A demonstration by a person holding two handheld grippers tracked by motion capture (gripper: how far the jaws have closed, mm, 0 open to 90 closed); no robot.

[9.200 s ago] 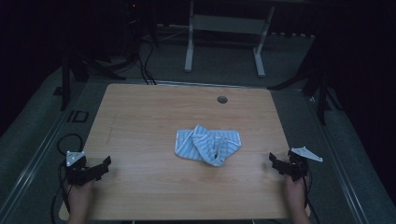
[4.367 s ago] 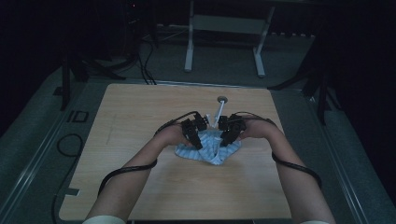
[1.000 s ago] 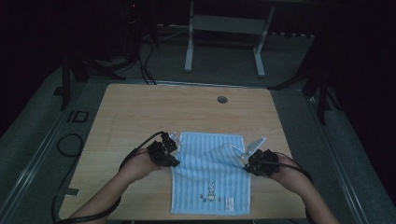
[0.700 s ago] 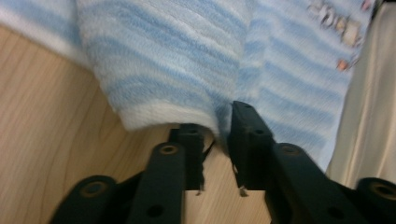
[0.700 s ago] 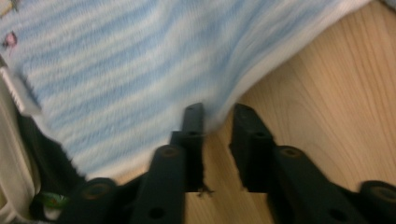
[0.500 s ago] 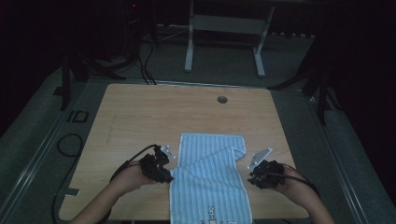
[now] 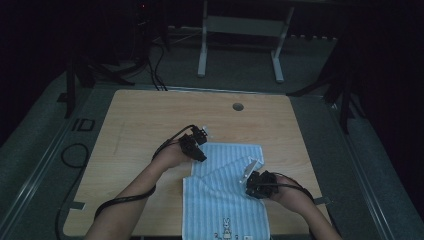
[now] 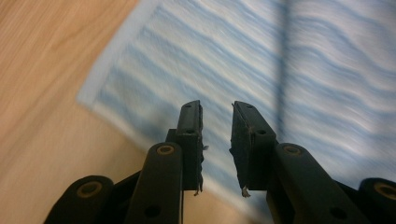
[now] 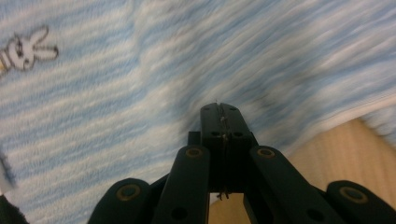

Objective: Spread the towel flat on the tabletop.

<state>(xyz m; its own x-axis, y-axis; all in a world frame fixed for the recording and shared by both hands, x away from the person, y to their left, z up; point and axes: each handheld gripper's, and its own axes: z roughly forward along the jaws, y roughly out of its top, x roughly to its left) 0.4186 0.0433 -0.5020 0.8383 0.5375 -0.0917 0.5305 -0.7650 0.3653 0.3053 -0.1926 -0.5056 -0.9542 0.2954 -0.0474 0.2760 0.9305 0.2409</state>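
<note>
Dim room, dark floor beyond; a pale wood table (image 7: 150,120) carries the work. Landmark: the blue-and-white striped towel (image 7: 225,200), lying flat at the near middle of the table, its near hem running off the near edge.

Nearest on the towel, a small printed rabbit (image 7: 226,223) by that hem. No containers on the table.

At the towel's right edge, about halfway up, my right gripper (image 7: 252,182). Its own view shows the jaws pressed together with the towel's pile directly beyond the tips; I cannot tell whether any cloth is pinched between them.

Further up, at the towel's far-left corner, my left gripper (image 7: 200,156): jaws narrowly apart, nothing between them, tips over the stripes just inside the hem.

Beyond the towel, bare wood and a round cable hole (image 7: 238,106) near the table's far edge.

Handling, by my judgement: light, soft, limp terry; it will sag and bunch, not slip. Best taken by corners or the hemmed edge, pinching down to the wood.
</note>
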